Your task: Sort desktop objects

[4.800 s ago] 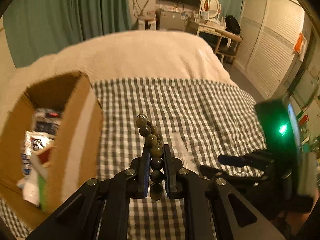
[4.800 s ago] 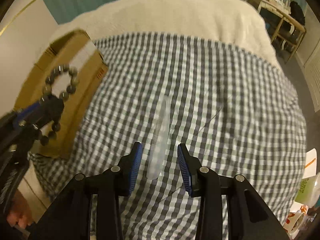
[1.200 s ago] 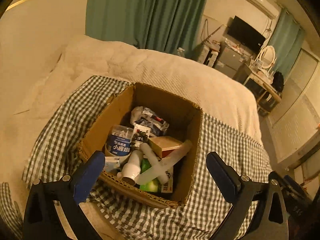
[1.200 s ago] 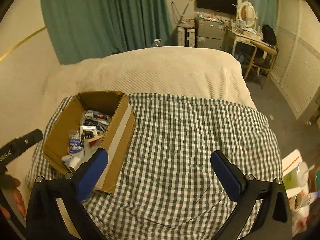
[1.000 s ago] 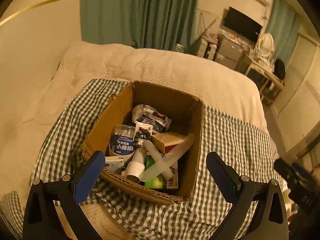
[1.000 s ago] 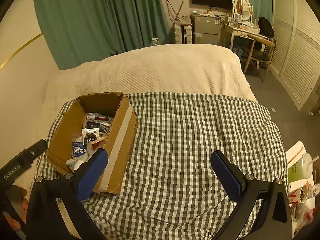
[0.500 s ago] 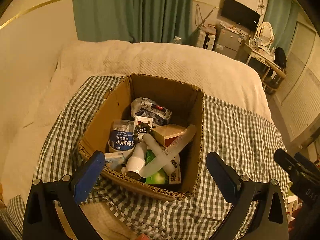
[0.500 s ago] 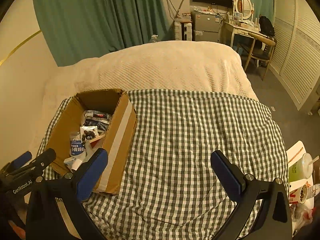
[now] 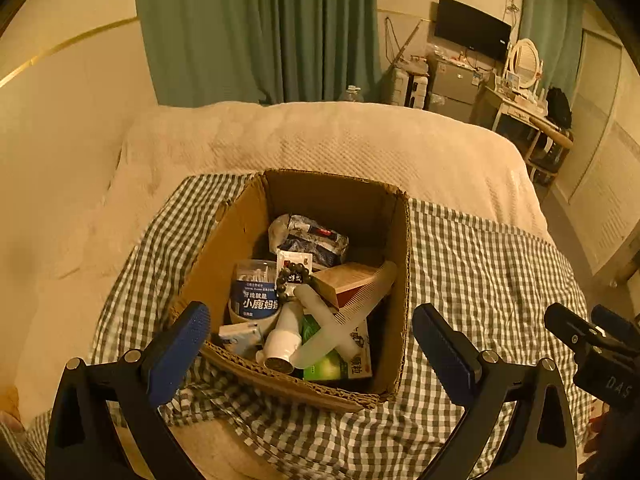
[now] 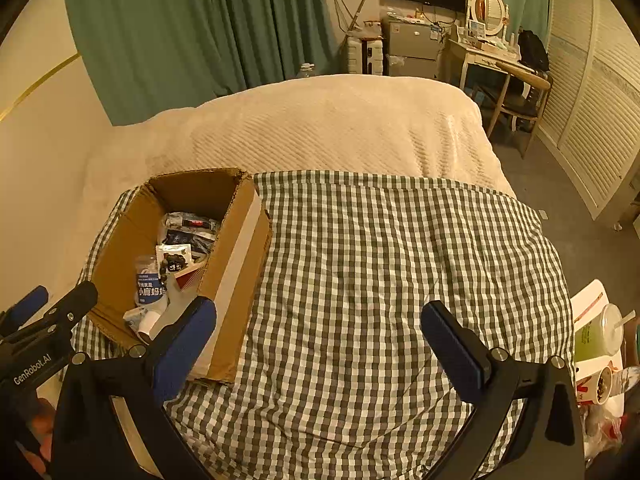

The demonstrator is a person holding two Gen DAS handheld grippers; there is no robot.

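An open cardboard box (image 9: pixel 224 240) stands on the green checked cloth (image 9: pixel 480 264); it also shows in the right wrist view (image 10: pixel 236 256). Inside lie a dark bead bracelet (image 9: pixel 293 280), a pale comb (image 9: pixel 352 312), a blue-labelled tub (image 9: pixel 256 292), a white tube (image 9: pixel 284 336), foil packets (image 9: pixel 308 236) and small cartons. My left gripper (image 9: pixel 308 344) is wide open and empty, held above the box's near edge. My right gripper (image 10: pixel 320 340) is wide open and empty above the cloth, right of the box.
The checked cloth (image 10: pixel 400 260) lies over a cream blanket (image 10: pixel 320 120) on a bed. A wall runs along the left. A drink cup (image 10: pixel 596 336) and food containers sit off the bed's right edge. A desk and chair stand at the back right.
The left gripper let the bracelet go into the box and the comb now lies there too. Both grippers opened wide and pulled back and up.
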